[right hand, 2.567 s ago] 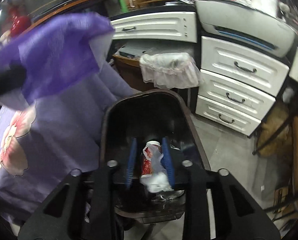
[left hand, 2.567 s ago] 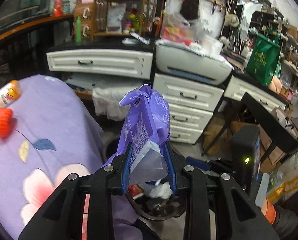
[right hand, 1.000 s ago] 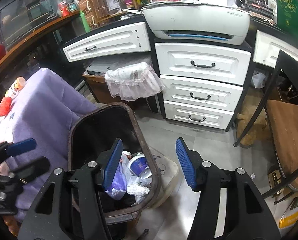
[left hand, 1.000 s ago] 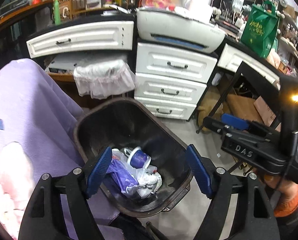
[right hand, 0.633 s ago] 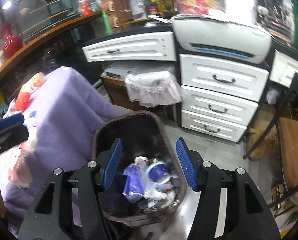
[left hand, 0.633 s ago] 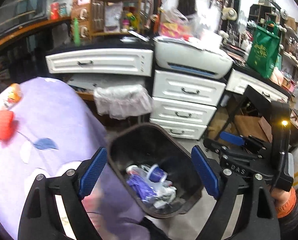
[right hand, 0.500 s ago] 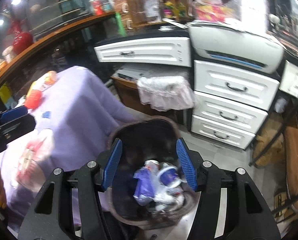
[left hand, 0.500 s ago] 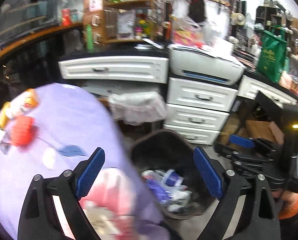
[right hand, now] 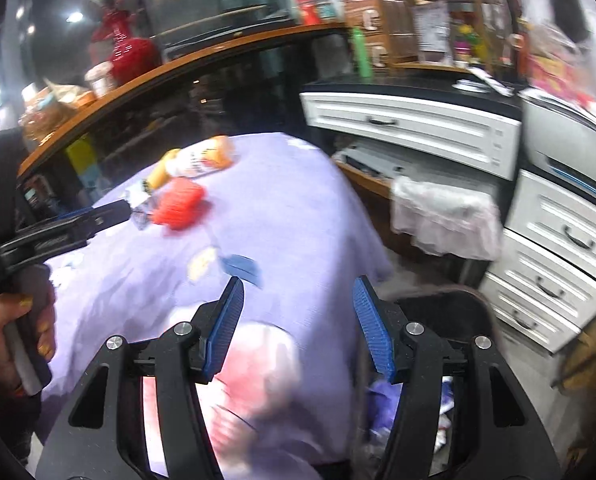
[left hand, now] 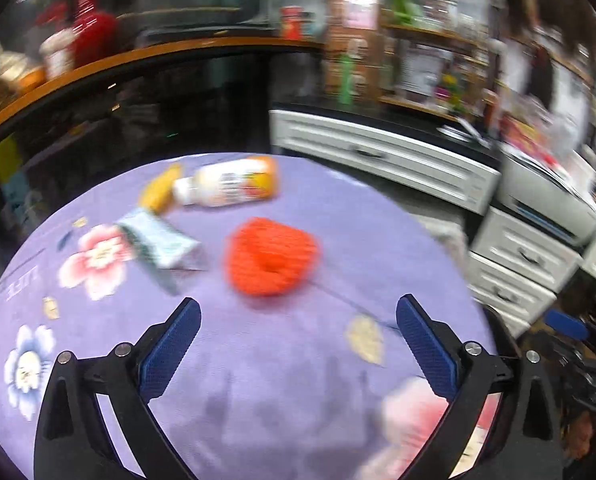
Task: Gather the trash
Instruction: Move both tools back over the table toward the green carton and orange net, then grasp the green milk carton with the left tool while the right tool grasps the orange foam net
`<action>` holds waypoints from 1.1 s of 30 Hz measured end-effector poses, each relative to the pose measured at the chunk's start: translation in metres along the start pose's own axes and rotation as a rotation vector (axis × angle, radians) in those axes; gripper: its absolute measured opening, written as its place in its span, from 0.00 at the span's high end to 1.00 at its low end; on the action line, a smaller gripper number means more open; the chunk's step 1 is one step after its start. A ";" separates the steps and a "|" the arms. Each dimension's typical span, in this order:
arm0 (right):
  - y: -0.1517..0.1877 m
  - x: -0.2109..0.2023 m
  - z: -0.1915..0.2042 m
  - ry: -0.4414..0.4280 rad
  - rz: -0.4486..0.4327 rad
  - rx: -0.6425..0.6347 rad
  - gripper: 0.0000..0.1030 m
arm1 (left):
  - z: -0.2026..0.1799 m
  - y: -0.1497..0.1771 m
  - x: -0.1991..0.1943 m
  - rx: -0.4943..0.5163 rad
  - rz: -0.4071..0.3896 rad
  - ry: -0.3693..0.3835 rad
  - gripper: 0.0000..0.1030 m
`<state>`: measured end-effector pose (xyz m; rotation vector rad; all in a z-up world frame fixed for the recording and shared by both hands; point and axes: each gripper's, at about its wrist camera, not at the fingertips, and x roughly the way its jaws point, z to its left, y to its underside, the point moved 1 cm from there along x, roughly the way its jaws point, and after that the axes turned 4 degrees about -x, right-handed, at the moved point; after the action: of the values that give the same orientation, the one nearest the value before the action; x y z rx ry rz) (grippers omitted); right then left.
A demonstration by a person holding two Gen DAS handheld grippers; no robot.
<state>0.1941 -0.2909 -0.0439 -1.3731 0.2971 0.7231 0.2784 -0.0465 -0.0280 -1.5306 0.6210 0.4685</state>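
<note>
Four pieces of litter lie on a round table under a purple flowered tablecloth [left hand: 258,400]: from left to right, a crumpled pale wrapper [left hand: 158,242], a small yellow item [left hand: 158,194] too blurred to identify, a toppled bottle [left hand: 228,188] with an orange base, and nearer the camera an orange-red netted lump [left hand: 272,262]. The left gripper [left hand: 298,344] hovers above the cloth, its jaws opening wide with nothing between them, aimed toward the lump. The right gripper [right hand: 298,320], jaws apart and empty, points at the table edge; the dark trash bin [right hand: 449,320] beside it already holds rubbish. Judged from this, a fresh pickup is beginning. Next, the left gripper likely must descend and straddle the lump before closing.
</note>
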 end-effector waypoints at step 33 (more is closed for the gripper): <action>-0.080 0.202 0.139 -0.144 0.253 -0.112 0.83 | 0.153 -0.044 0.121 -0.356 0.284 -0.092 0.37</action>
<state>0.3670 -0.1011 -0.0722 -1.3947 0.3229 1.0569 0.4113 0.0931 -0.0802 -1.7509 0.7133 0.8993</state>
